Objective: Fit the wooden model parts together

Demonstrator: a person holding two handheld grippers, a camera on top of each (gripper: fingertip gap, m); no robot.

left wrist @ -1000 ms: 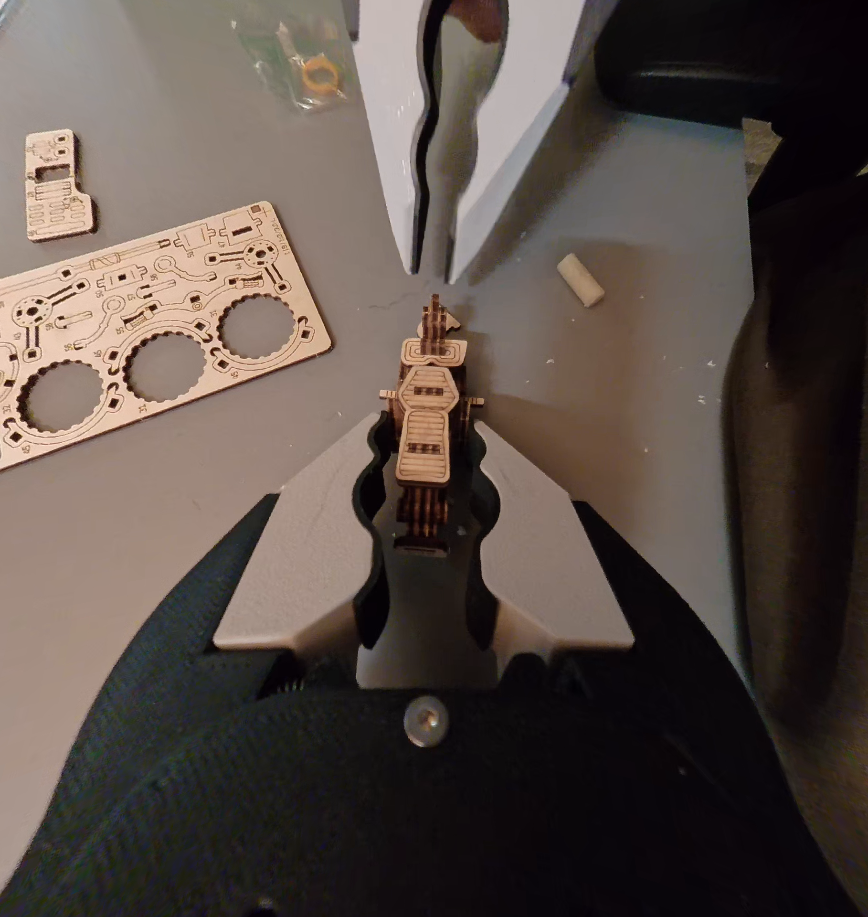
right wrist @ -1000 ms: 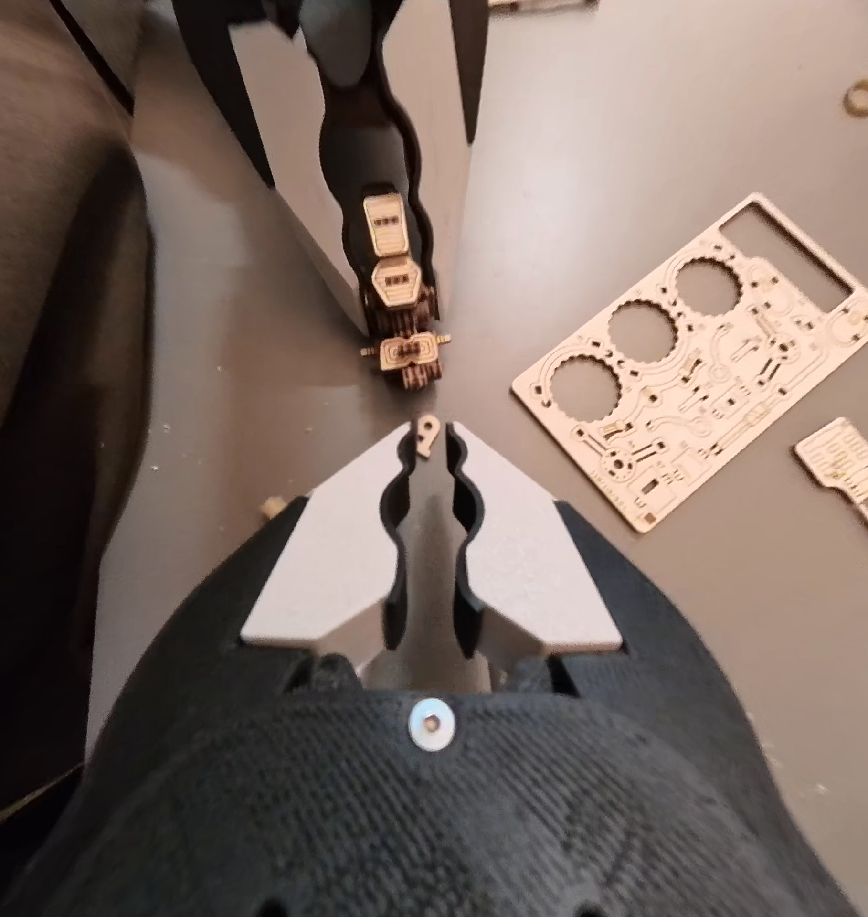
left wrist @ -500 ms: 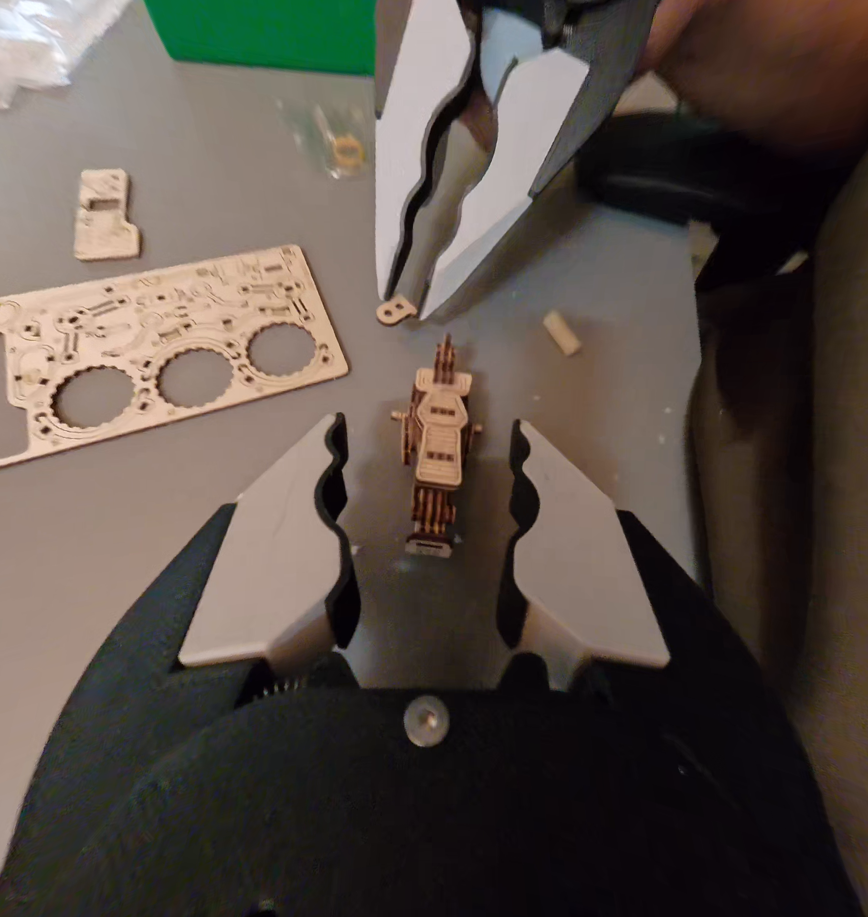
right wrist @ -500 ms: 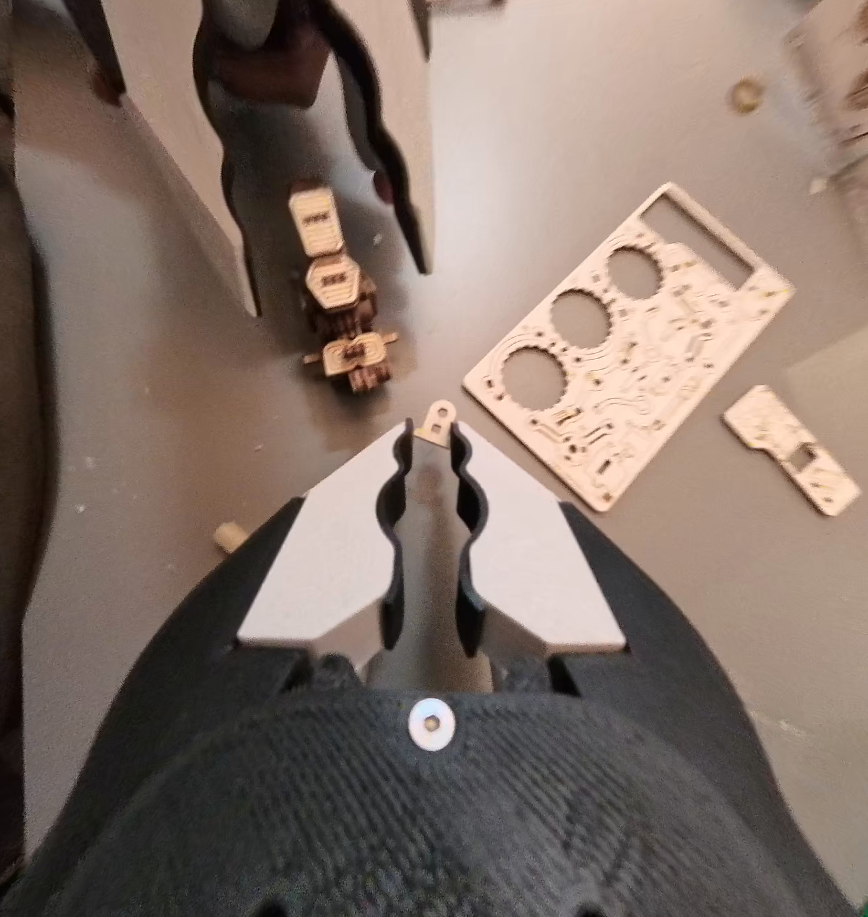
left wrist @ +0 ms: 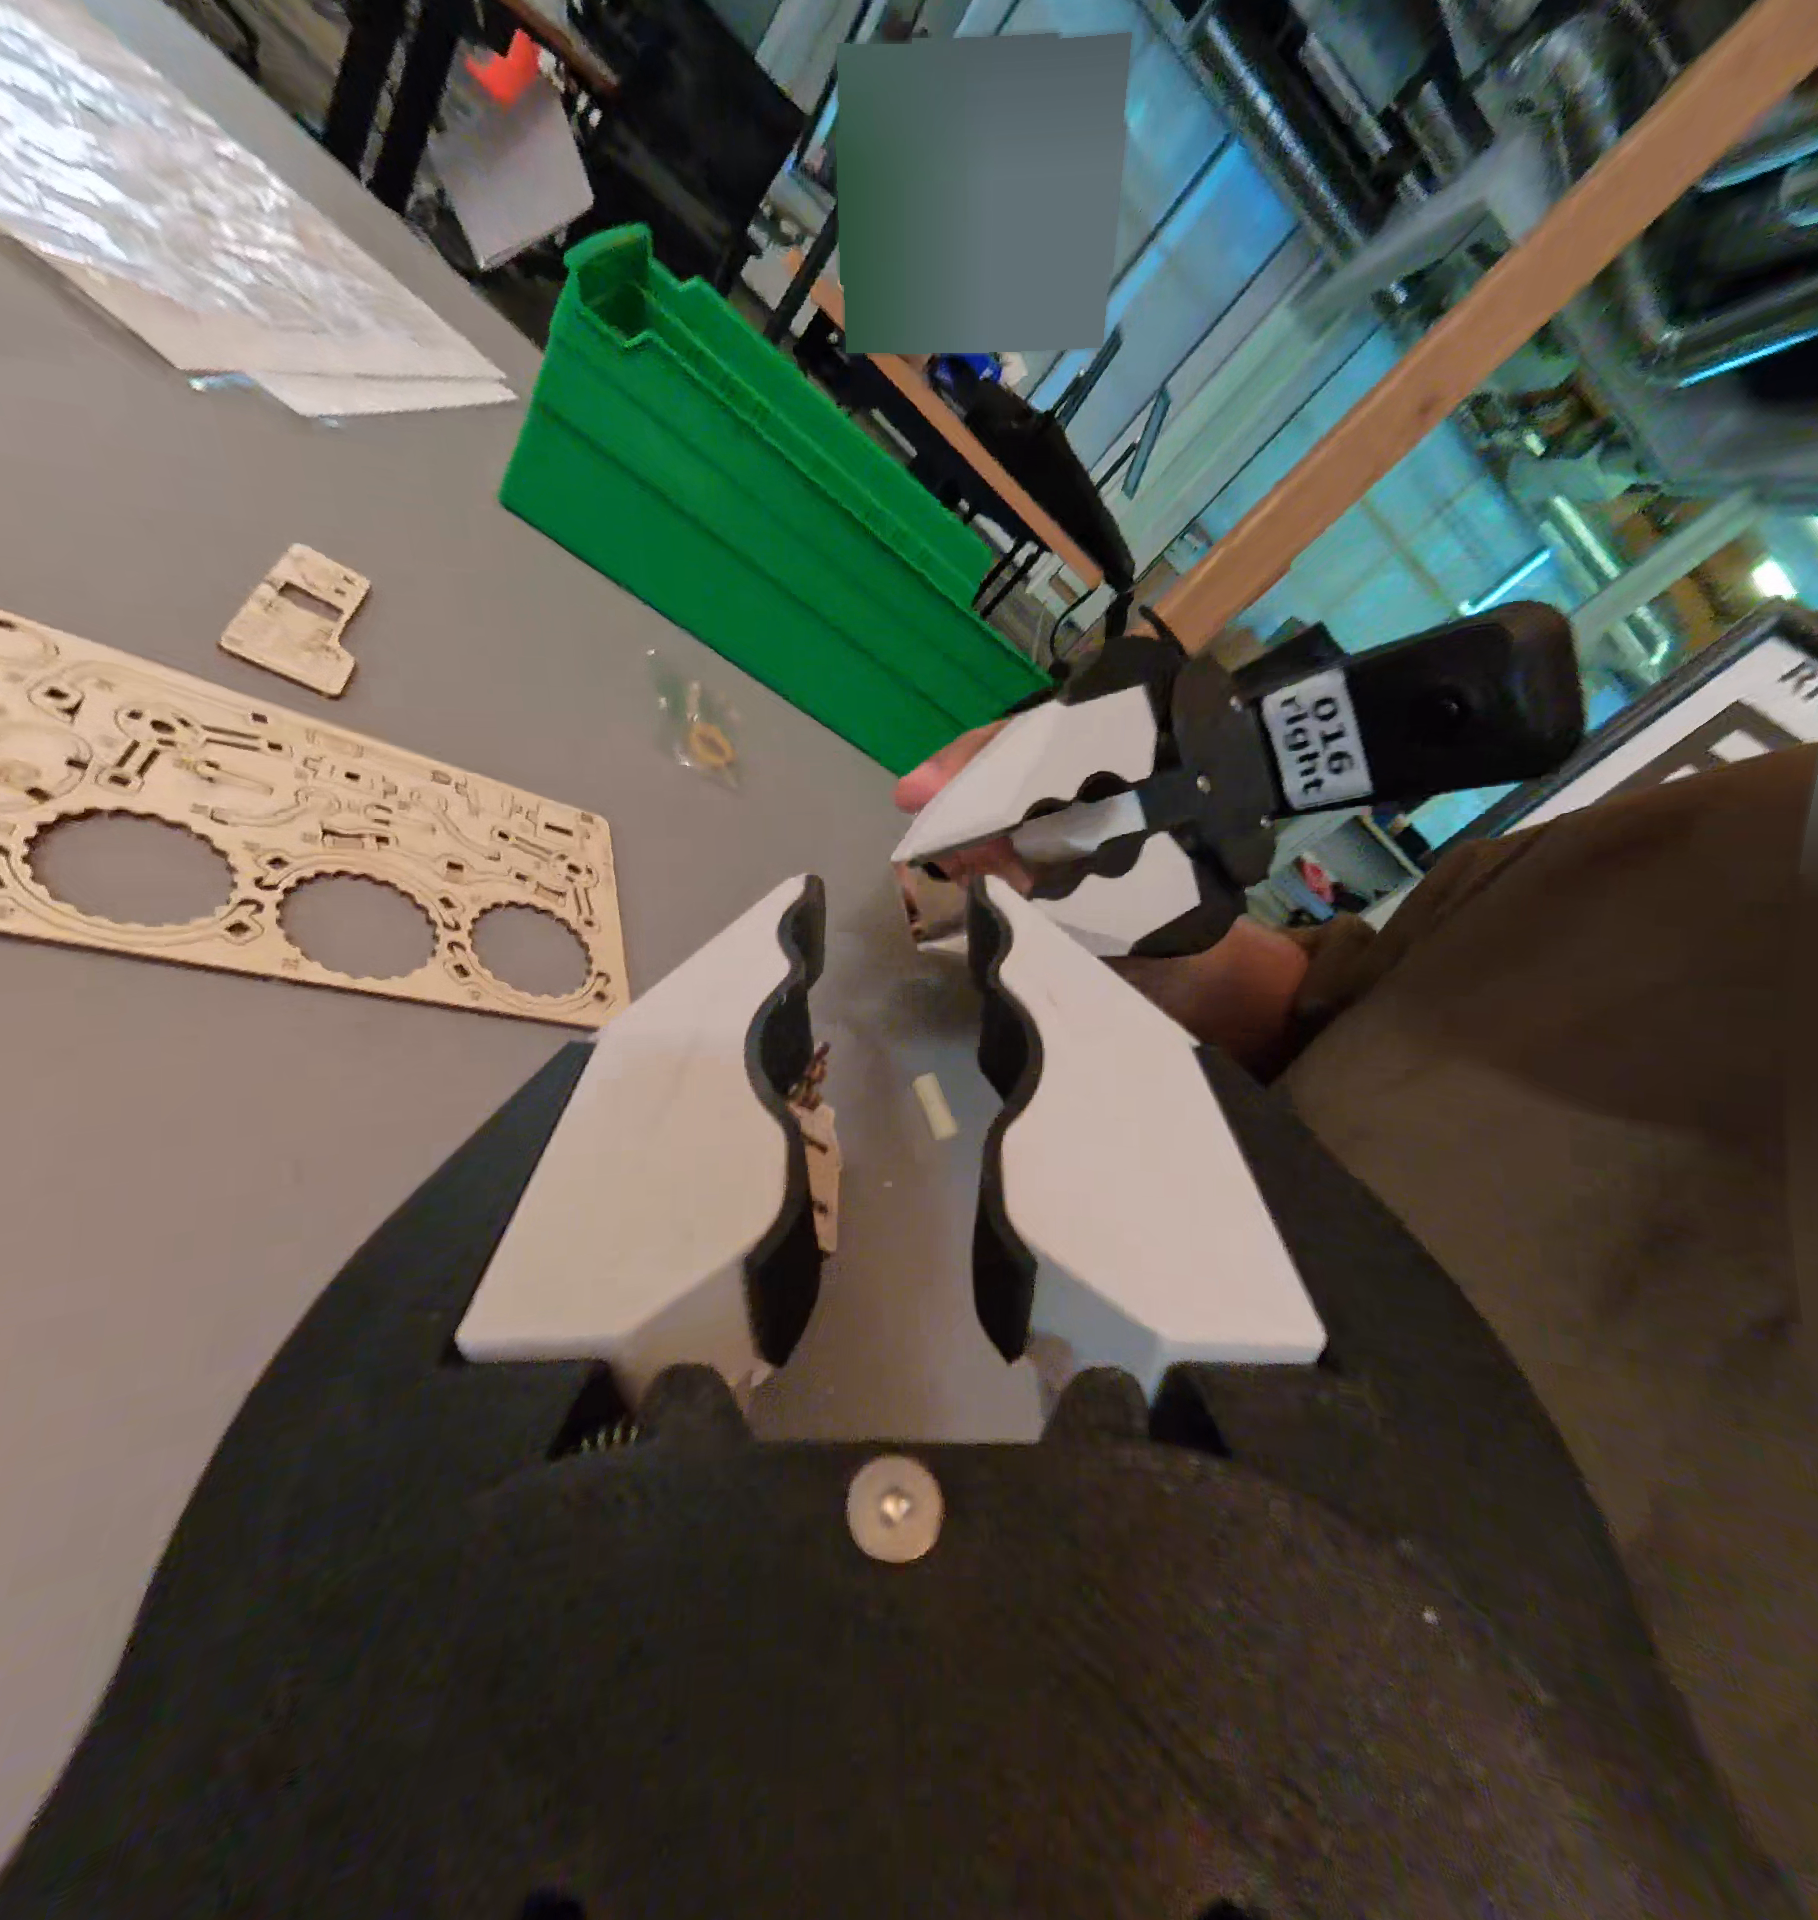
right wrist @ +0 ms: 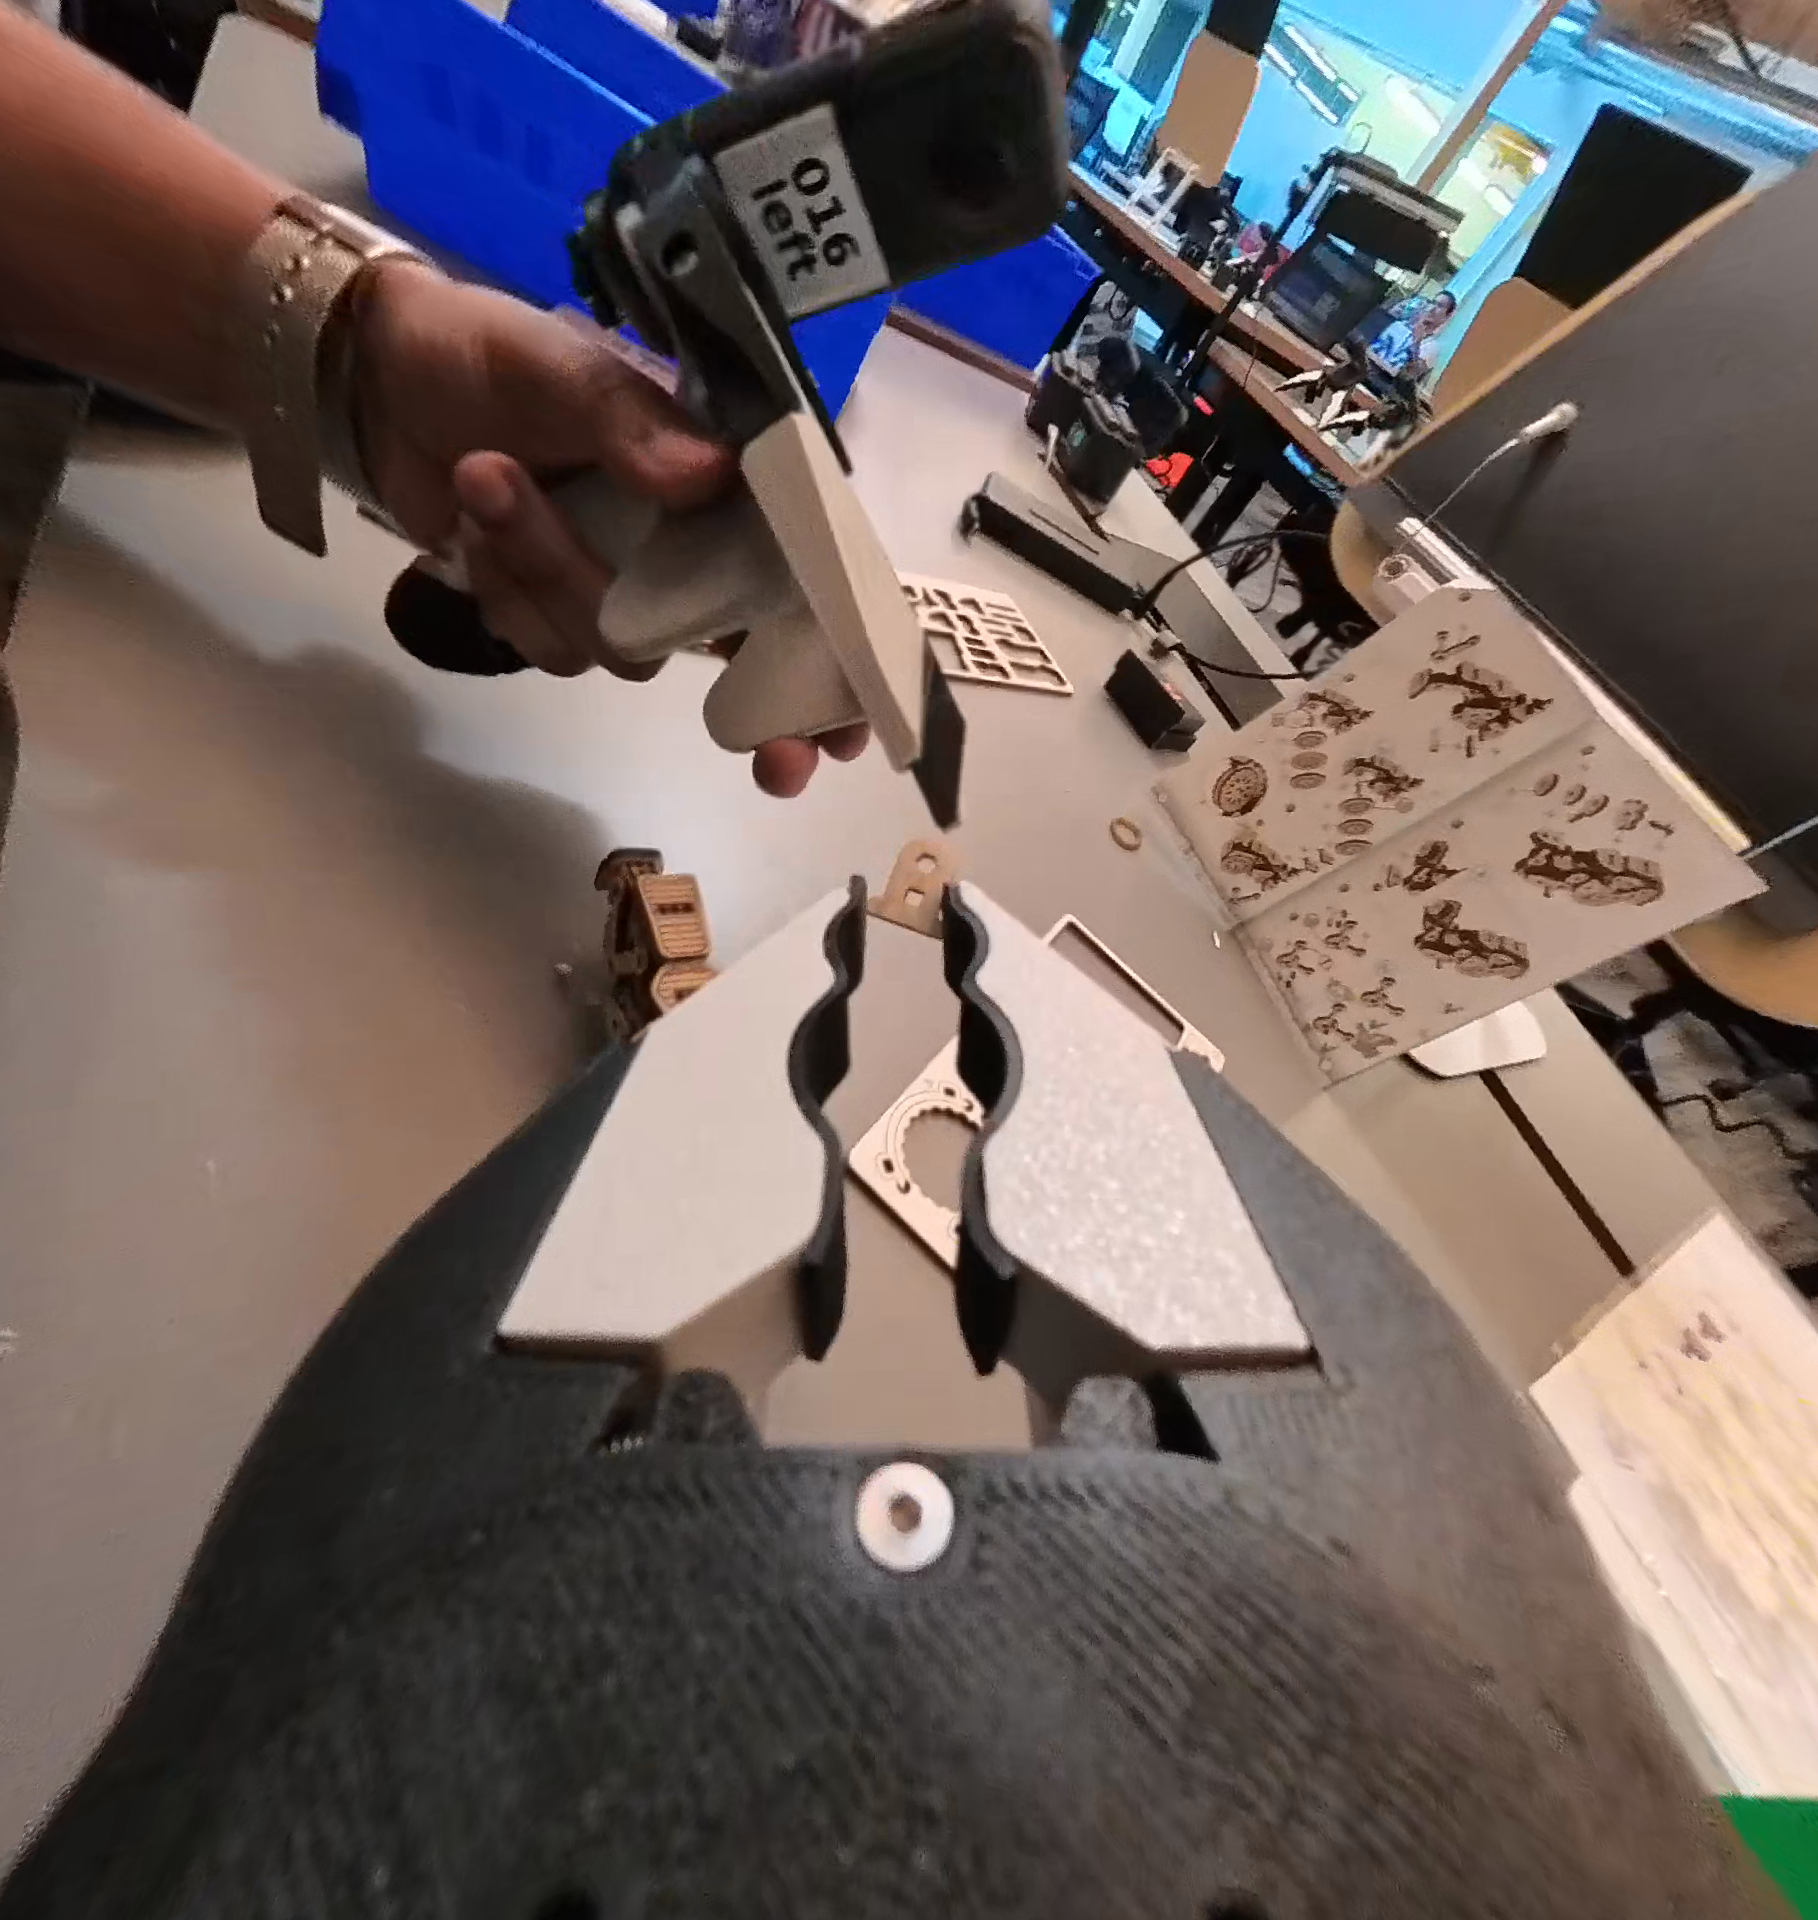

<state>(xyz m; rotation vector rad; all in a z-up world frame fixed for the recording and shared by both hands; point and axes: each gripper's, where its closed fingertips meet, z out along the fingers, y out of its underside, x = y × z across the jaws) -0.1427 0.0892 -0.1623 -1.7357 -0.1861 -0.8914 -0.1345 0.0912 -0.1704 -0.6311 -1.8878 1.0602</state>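
R gripper (right wrist: 900,899) raised off table (right wrist: 261,1039), tilted fwd, tips clenched on small wooden tab (right wrist: 920,878). L gripper (left wrist: 889,904) lifted, fingers spread, empty. Wooden model (right wrist: 650,935) on table, below-left of R tips. Parts sheet (left wrist: 292,883) left of L gripper; table edge close on its right.

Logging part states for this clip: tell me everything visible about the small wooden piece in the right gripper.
The small wooden piece is a flat, pale laser-cut tab of thin plywood with a rounded top, a round hole and two small notches below it. It stands upright, pinched at the fingertips of the right gripper, held above the grey table, touching nothing else. Its lower part is hidden.
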